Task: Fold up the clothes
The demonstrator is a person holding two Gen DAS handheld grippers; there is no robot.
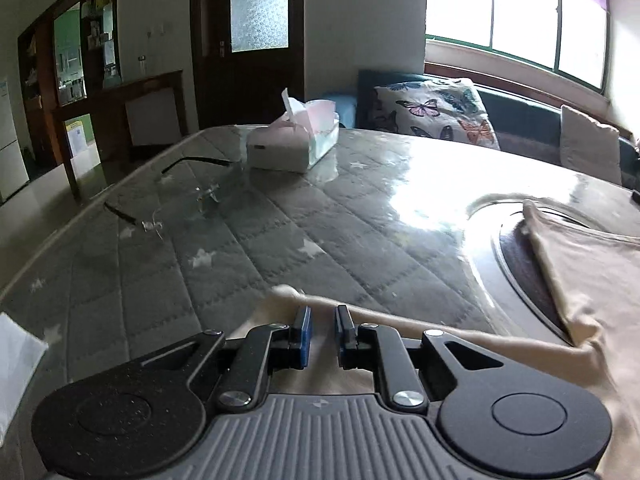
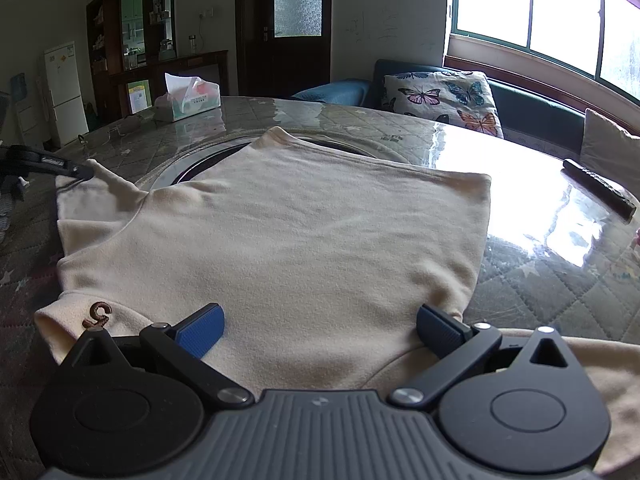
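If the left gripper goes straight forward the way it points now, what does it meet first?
Most likely the cream garment itself: its edge lies right before the left gripper, whose narrow jaws are opening. Past that comes bare quilted table; depth is hard to judge.

Table [image 2: 532, 280] covered with grey quilted cloth bearing pale stars under a clear glossy sheet, strongly lit on the window side; round metal-rimmed inset [image 2: 188, 170] near the centre. Directly on the surface: cream garment [image 2: 280, 240], spread flat and partly over the inset, a small brown letter motif near its lower left corner; tissue box [image 1: 292, 146] toward the far edge, one tissue standing up; rimless spectacles [image 1: 176, 192] with dark temples, left of the box; dark slender remote-like object [image 2: 600, 192] on the bright right side; white sheet corner [image 1: 16, 364] at the near left edge.
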